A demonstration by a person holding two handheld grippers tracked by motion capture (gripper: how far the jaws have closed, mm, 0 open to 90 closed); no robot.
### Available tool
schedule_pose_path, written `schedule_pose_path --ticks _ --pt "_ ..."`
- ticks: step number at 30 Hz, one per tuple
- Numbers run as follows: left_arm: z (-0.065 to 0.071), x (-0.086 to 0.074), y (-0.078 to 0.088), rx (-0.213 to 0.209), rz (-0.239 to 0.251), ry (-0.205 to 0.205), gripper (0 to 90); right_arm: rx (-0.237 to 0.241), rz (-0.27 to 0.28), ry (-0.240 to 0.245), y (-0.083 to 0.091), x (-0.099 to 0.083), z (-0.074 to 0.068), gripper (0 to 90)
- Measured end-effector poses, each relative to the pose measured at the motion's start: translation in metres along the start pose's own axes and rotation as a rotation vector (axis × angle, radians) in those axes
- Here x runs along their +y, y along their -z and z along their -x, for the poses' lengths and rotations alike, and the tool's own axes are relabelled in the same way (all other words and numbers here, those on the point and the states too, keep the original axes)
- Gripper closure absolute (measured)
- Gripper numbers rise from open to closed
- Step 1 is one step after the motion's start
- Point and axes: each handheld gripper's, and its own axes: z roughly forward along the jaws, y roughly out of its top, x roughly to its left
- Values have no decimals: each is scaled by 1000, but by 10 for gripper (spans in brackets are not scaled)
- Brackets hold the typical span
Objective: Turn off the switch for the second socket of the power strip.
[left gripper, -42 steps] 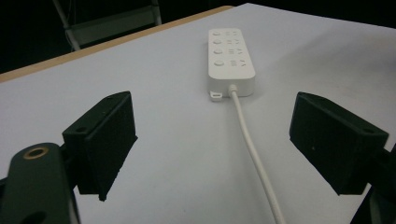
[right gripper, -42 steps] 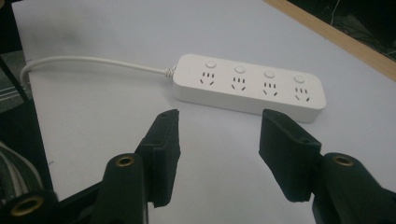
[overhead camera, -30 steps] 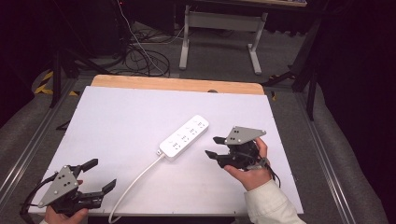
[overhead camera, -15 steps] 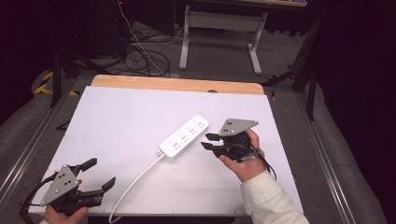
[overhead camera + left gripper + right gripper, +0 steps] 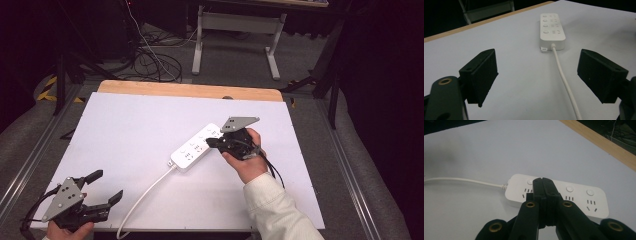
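1. Left gripper (image 5: 106, 187): we hold it at the near left corner of the table (image 5: 125, 125), jaws spread wide apart and gripping nothing. In the left gripper view the two black pads (image 5: 482, 72) stand on either side of the bare white surface. It rests well apart from the work.

2. Cable (image 5: 145, 197): white, running from the near table edge up to the near-left end of the strip. In the left gripper view it (image 5: 565, 82) passes between the open jaws without touching them.

3. Power strip (image 5: 192, 148): white, four sockets each with a round button, lying flat and slantwise at mid-table. In the right gripper view its top face (image 5: 579, 195) lies directly under our tool.

4. Right gripper (image 5: 212, 142): jaws pressed together with nothing between them, tip set over the second button (image 5: 530, 181) from the cable end. We cannot tell whether the tip touches it yet.

5. Progress, as we judge it: the work appears to be pressing the strip's switches with the closed tip. The approach is done; the press itself, and any remaining buttons (image 5: 589, 192), are left.
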Motion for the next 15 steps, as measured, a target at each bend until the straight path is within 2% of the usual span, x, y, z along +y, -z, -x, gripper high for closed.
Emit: schedule_pose_path --ticks 9,15 --pt "0 0 -1 -1 -3 4 172 -30 -30 -12 -30 -3 11 900" --pt "0 0 -1 0 -5 -4 172 -38 -23 -23 -47 -5 16 900"
